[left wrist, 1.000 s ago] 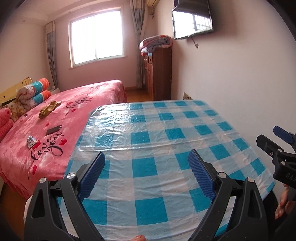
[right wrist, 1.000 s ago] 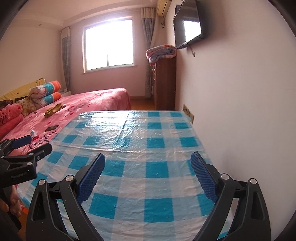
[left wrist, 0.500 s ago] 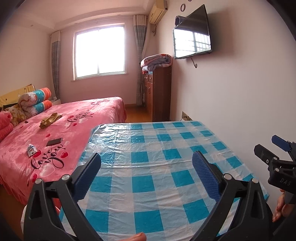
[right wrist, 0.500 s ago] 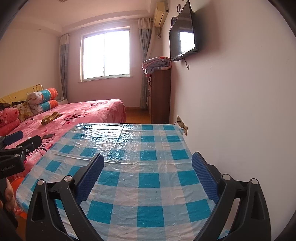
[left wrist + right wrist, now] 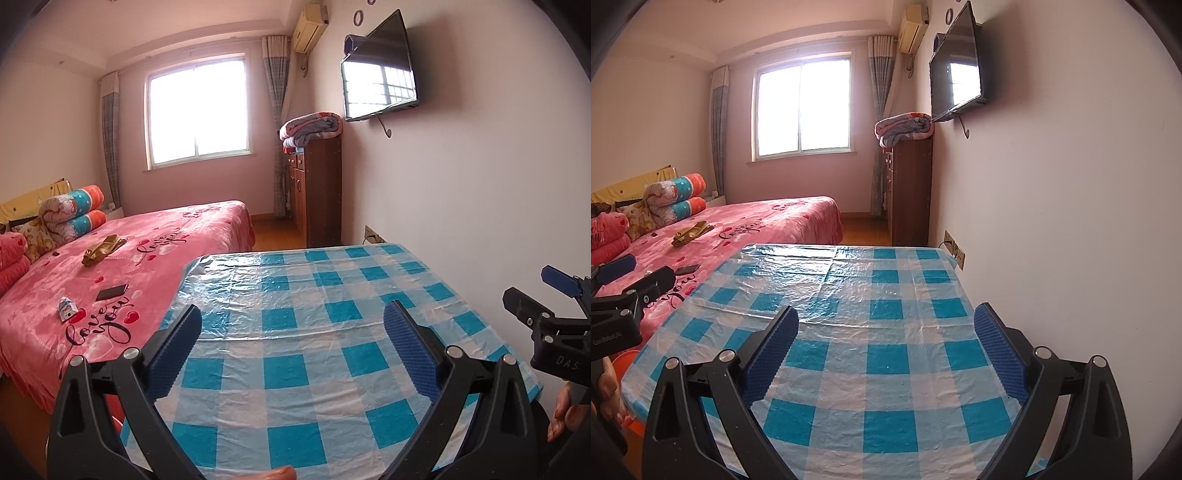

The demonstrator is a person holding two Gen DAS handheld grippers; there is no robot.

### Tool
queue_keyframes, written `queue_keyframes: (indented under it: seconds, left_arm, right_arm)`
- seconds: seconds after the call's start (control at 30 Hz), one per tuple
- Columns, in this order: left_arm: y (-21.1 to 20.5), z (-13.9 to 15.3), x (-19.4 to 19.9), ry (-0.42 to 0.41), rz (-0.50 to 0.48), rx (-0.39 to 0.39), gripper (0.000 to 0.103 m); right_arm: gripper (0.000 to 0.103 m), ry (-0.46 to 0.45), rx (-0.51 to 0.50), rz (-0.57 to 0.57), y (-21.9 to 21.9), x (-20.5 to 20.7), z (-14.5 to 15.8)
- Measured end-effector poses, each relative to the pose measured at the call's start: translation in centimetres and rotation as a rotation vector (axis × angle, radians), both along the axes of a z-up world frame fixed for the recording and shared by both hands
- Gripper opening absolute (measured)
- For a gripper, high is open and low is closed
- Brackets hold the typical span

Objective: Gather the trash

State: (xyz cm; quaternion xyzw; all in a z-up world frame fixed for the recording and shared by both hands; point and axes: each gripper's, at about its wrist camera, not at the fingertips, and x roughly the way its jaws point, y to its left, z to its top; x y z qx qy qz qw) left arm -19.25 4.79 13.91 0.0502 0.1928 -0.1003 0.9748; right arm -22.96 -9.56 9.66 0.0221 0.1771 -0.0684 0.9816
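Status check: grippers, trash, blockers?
Left gripper open, empty, over the checkered table. Right gripper open, empty. Small wrapper lies on the pink bed beside a phone. Nothing in the way.

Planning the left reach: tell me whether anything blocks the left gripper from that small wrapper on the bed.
No object blocks it. The left gripper, fingers open, hangs over the checked table; the small wrapper lies apart on the pink bed, beyond the table's left edge. A dark phone lies just behind the wrapper, not in the path.
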Motion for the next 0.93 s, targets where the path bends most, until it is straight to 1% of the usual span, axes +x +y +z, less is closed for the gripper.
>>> queue_keyframes:
  seconds: [0.1, 0.23, 0.4, 0.5, 0.57, 0.7, 0.73, 0.83, 0.93]
  left_arm:
    - [-0.3, -0.2, 0.3, 0.002, 0.003, 0.009, 0.099]
    - [-0.4, -0.7, 1.0, 0.025, 0.001, 0.003, 0.099]
    - [-0.6, -1.8, 2.5, 0.076, -0.001, -0.008, 0.099]
    - [-0.8, -2.9, 3.7, 0.113, 0.0, -0.01, 0.099]
    - [-1.2, -3.9, 4.7, 0.152, 0.002, 0.005, 0.099]
    - [-1.7, -6.9, 8.0, 0.289, 0.036, 0.025, 0.099]
    - [-1.8, -7.8, 9.0, 0.323, 0.056, 0.034, 0.099]
    - [-1.9, -10.0, 11.5, 0.381, 0.122, 0.063, 0.099]
    - [-1.9, -11.9, 14.1, 0.459, 0.169, 0.058, 0.099]
  right_arm:
    - [0.095, 0.008, -0.001, 0.004, 0.0, 0.4, -0.3]
    - [0.095, 0.023, 0.0, 0.01, 0.1, 1.2, -1.0]
    - [0.095, 0.058, 0.009, 0.026, 0.2, 2.7, -2.1]
    - [0.095, 0.089, 0.03, 0.037, -0.1, 3.9, -3.1]
    - [0.095, 0.116, 0.049, 0.044, -0.4, 4.9, -3.8]
    - [0.095, 0.195, 0.093, 0.062, -1.1, 7.8, -5.4]
    - [0.095, 0.21, 0.105, 0.065, -1.2, 8.5, -5.8]
    - [0.095, 0.288, 0.127, 0.075, -1.5, 11.5, -7.4]
    - [0.095, 0.351, 0.13, 0.074, -1.5, 14.1, -9.1]
